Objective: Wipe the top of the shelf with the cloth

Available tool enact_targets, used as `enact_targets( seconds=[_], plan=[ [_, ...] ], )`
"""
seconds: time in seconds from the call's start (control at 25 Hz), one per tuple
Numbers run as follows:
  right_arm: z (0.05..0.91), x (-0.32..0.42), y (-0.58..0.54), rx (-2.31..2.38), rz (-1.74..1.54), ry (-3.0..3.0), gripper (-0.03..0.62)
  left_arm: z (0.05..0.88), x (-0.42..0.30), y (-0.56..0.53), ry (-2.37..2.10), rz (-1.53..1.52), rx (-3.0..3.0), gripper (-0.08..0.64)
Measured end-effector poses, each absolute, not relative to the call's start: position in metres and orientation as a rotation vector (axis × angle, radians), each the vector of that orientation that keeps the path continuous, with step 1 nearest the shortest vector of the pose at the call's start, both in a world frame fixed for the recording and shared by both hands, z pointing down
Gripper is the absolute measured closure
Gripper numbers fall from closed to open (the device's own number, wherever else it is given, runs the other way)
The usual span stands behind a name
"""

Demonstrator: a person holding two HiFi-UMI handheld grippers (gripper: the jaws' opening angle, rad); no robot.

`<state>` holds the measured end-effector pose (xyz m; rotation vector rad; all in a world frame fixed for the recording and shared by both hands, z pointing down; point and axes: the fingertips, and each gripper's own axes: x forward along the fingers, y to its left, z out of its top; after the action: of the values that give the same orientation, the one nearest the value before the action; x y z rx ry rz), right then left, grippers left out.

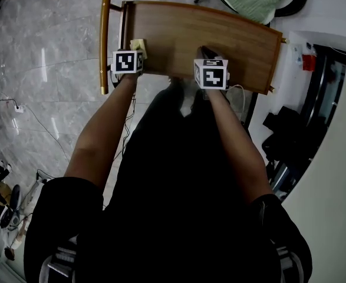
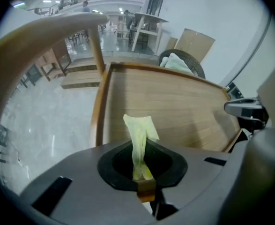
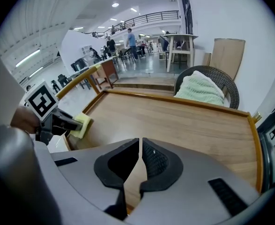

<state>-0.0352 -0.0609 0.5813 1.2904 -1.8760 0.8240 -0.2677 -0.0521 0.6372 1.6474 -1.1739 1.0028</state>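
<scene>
The wooden shelf top point(image 1: 202, 37) lies in front of me, with a raised rim around it. My left gripper point(image 1: 138, 50) is at its near left corner, shut on a pale yellow cloth point(image 1: 139, 45). In the left gripper view the cloth point(image 2: 139, 139) sticks up from between the jaws, above the shelf top point(image 2: 174, 107). My right gripper point(image 1: 207, 55) is over the near edge at the middle, shut with nothing in it. In the right gripper view the jaws point(image 3: 140, 161) meet over the shelf top point(image 3: 174, 121), and the cloth point(image 3: 82, 124) shows at the left.
A curved wooden rail point(image 1: 105, 34) runs along the shelf's left side. A wicker chair with a green towel point(image 3: 200, 90) stands behind the far edge. A white counter and dark equipment point(image 1: 314, 87) are at the right. Marble floor point(image 1: 43, 58) lies to the left.
</scene>
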Motion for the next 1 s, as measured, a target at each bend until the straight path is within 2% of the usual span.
enact_targets(
  seconds=[0.2,0.4,0.56,0.68,1.0],
  plan=[
    [0.578,-0.033,-0.064,1.289,0.807,-1.877,0.558,0.638,-0.296,-0.050,-1.234,1.040,1.565,0.528],
    [0.568,-0.019,-0.072,1.311,0.793,-1.882,0.558,0.640,-0.289,-0.038,-1.199,1.018,1.447,0.528],
    [0.558,0.019,-0.071,1.365,0.836,-1.880,0.558,0.632,-0.269,-0.050,-1.241,0.922,1.482,0.529],
    [0.547,0.065,-0.065,1.428,0.878,-1.862,0.558,0.620,-0.195,-0.052,-1.142,0.846,1.578,0.529],
    [0.530,0.214,-0.033,1.589,0.855,-1.760,0.558,0.592,0.059,-0.020,-0.767,0.794,1.823,0.529]
  ],
)
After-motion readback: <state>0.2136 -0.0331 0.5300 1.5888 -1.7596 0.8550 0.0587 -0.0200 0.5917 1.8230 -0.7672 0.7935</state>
